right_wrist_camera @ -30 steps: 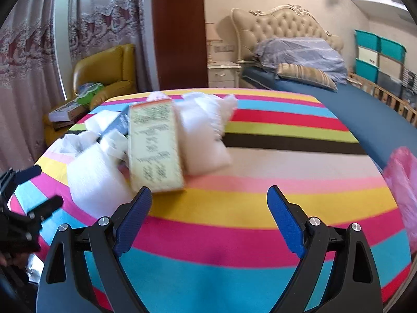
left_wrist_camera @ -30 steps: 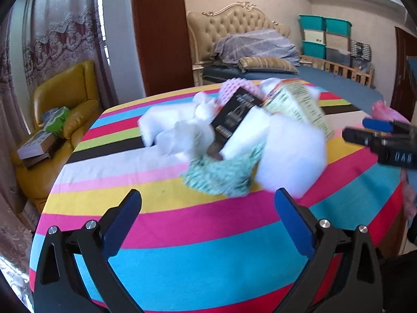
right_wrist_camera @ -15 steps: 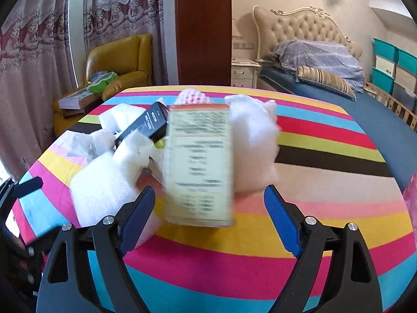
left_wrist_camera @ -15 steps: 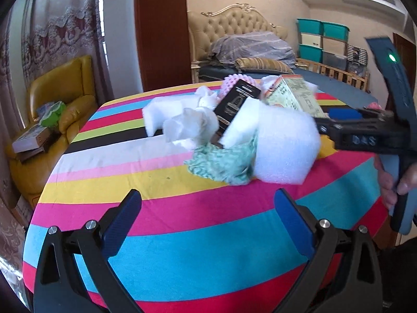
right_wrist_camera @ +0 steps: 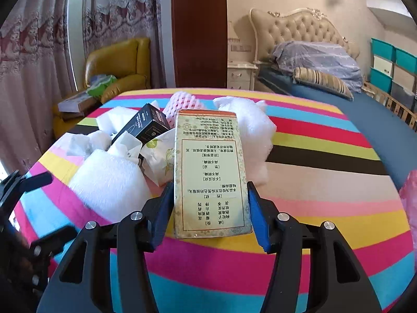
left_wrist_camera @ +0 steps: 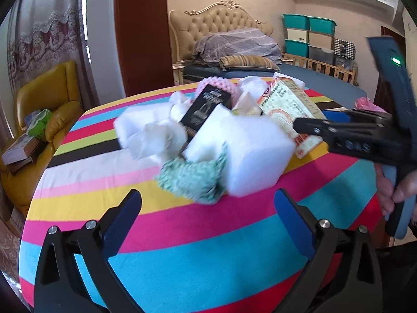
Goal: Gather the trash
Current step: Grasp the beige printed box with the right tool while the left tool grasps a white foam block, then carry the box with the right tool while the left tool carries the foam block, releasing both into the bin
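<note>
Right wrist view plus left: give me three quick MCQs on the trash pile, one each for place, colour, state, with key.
1. Where does the black box lie relative to the cream box in the right wrist view?
A. left of it
B. right of it
C. beneath it

2. What colour is the net sleeve behind the pile?
A. blue
B. pink
C. black

3. What is the right gripper doing?
A. hanging open over bare cloth
B. gripping white foam
C. shut on the cream box

Key: A, it leans at the cream box's left; B, pink mesh shows; C, both pads press its sides after closing.
</note>
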Motion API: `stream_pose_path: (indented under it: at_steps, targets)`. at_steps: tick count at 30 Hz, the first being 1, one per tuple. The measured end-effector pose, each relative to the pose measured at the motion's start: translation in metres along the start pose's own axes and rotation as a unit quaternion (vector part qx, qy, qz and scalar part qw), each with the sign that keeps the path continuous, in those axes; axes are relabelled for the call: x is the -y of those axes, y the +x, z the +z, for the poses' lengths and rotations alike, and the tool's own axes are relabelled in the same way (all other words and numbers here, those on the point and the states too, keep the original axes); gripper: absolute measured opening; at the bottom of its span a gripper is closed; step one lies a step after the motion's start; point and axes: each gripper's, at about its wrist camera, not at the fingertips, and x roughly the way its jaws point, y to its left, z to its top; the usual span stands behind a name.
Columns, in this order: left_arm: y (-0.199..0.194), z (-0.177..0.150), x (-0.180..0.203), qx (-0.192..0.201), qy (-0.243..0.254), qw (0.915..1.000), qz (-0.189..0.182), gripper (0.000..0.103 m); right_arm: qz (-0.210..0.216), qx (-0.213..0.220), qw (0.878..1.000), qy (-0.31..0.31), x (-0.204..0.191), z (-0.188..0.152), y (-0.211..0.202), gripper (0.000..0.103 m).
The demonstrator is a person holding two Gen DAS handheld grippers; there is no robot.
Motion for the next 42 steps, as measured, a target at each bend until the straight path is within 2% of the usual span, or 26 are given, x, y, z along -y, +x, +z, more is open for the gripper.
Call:
stream_pose_path:
  at_steps: [9,12,18,22,26,27,29,30,32,36,38,42]
  targets:
    - [0.009,0.019,0.041,0.014,0.047,0.9987,-0.009,0.097,-0.010,0.025,0.999,0.032,0.037,-0.024,-0.039,0.052]
    - [0.011,0.020,0.052,0.009,0.058,0.9981,-0.020,0.084,-0.012,0.029,0.998,0.046,0.046,-0.030,-0.046,0.052]
    - [0.031,0.016,0.046,-0.025,0.033,0.9984,-0.037,0.084,-0.004,0.032,0.998,0.047,0.047,-0.035,-0.049,0.052]
    - [0.044,0.020,0.038,-0.031,0.010,0.9989,-0.035,0.084,0.001,0.032,0.998,0.048,0.045,-0.036,-0.048,0.052]
    - [0.058,0.033,0.041,-0.025,-0.009,0.9985,-0.048,0.084,-0.004,0.032,0.998,0.052,0.047,-0.036,-0.048,0.052]
    - [0.061,0.035,0.043,-0.023,-0.009,0.9987,-0.045,0.080,-0.005,0.032,0.998,0.052,0.047,-0.037,-0.048,0.052]
    - [0.069,0.040,0.047,-0.025,-0.005,0.9991,-0.034,0.063,-0.007,0.031,0.998,0.052,0.047,-0.037,-0.049,0.052]
    - [0.072,0.043,0.047,-0.028,-0.013,0.9988,-0.038,0.061,-0.007,0.031,0.998,0.052,0.047,-0.037,-0.049,0.052]
    - [0.067,0.044,0.044,-0.018,-0.030,0.9981,-0.051,0.061,-0.008,0.034,0.998,0.051,0.046,-0.037,-0.051,0.052]
    - [0.034,0.042,0.037,0.037,-0.021,0.9978,-0.051,0.061,-0.005,0.046,0.998,0.053,0.046,-0.036,-0.056,0.052]
    - [0.014,0.039,0.026,0.062,-0.033,0.9953,-0.066,0.061,-0.001,0.054,0.997,0.055,0.046,-0.035,-0.059,0.052]
    - [-0.004,0.032,0.013,0.087,-0.049,0.9915,-0.083,0.061,0.007,0.068,0.996,0.053,0.043,-0.035,-0.066,0.052]
